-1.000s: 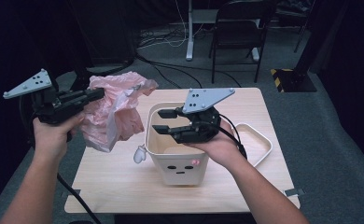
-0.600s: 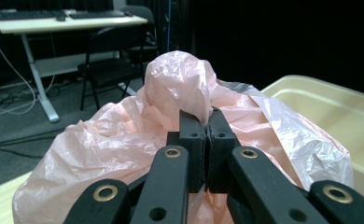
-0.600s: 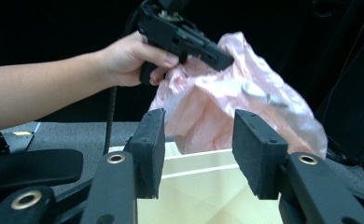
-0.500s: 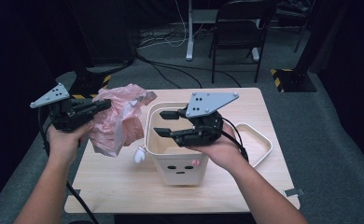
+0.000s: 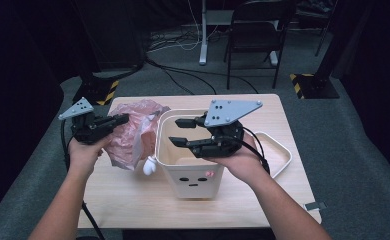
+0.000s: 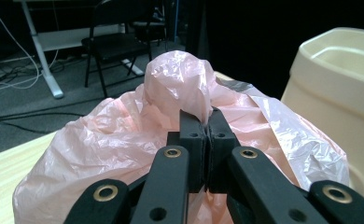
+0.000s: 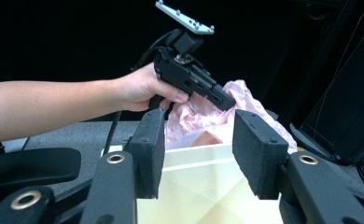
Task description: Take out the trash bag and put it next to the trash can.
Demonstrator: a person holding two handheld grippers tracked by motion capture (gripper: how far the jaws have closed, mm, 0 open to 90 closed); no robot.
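So the left tongs are pressed together on a fold of the pink plastic bag; the left gripper view has the film caught right between the pads. That bag sits bunched on the table, just beside the cream bin and touching its left side. The right tongs are spread with nothing between them, hovering over the bin's open mouth, and the jaws have just been opening a bit. Left hand grips its tool roughly level, pointing toward the bin; right hand reaches in from the bin's right side. One bag, one bin, and a small white thing by the bin, maybe a knotted bag end, hard to tell.
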